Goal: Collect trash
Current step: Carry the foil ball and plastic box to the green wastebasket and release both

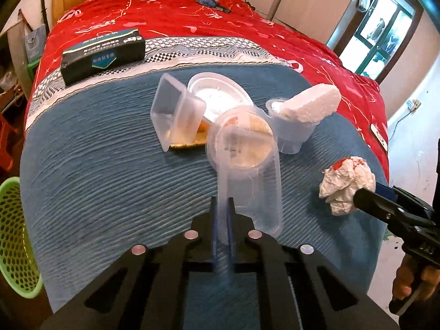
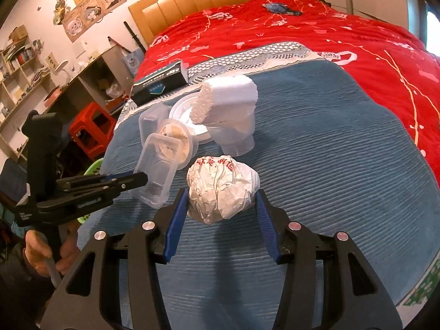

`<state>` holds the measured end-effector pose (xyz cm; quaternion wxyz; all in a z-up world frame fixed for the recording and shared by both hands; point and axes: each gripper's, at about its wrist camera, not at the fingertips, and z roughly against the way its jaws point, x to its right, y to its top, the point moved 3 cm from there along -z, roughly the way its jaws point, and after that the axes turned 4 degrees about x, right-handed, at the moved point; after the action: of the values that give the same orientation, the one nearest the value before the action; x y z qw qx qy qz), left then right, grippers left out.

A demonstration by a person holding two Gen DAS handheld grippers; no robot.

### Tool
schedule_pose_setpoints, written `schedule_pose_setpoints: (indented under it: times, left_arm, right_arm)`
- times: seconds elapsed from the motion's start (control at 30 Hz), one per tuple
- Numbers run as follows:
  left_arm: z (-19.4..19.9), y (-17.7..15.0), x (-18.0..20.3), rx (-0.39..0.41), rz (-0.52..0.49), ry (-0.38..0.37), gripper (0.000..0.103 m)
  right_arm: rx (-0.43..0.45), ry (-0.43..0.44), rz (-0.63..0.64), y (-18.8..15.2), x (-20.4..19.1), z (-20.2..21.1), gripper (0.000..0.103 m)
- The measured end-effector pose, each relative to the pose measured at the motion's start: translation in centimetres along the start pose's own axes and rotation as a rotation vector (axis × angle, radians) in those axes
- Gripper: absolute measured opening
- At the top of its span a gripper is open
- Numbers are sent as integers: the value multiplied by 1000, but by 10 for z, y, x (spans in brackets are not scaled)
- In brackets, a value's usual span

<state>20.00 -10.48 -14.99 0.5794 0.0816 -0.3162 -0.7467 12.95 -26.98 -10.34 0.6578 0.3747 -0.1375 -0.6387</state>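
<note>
My left gripper (image 1: 222, 200) is shut on the rim of a clear plastic container (image 1: 249, 189), held above the blue blanket; it also shows in the right wrist view (image 2: 156, 176). My right gripper (image 2: 220, 195) is open, its blue pads on either side of a crumpled white paper ball (image 2: 222, 189) with red print, which lies on the blanket (image 1: 348, 184). More trash lies behind: a round lidded tub (image 1: 247, 134), another clear rectangular box (image 1: 176, 110), a white lid (image 1: 220, 93) and a cup holding white foam (image 1: 310, 104).
A dark tissue box (image 1: 103, 55) lies on the red quilt (image 1: 192, 22). A green mesh basket (image 1: 16, 236) stands at the bed's left side. A red stool (image 2: 90, 126) and shelves are further left. A phone (image 1: 379, 134) lies at the right bed edge.
</note>
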Motion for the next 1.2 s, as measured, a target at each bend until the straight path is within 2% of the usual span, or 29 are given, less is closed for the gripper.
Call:
schedule_pose_setpoints:
  times: [0.1, 0.33, 0.5, 0.67, 0.93, 1.2]
  left_arm:
    - [12, -4, -7, 25, 32, -12, 6]
    - [66, -18, -31, 110, 66, 29, 6]
    - [117, -35, -72, 180, 124, 115, 6]
    - [156, -54, -128, 218, 202, 243, 6]
    - [185, -87, -227, 202, 359, 393, 6]
    - [174, -110, -287, 143, 451, 469, 6]
  right_arm:
    - [6, 9, 10, 0, -7, 5, 50]
    - [21, 55, 69, 4, -42, 14, 50]
    - [15, 109, 134, 7, -82, 8, 50]
    - [-10, 177, 193, 10, -128, -7, 50]
    - [-53, 258, 295, 12, -199, -37, 50]
    - [-93, 296, 349, 10, -244, -63, 50]
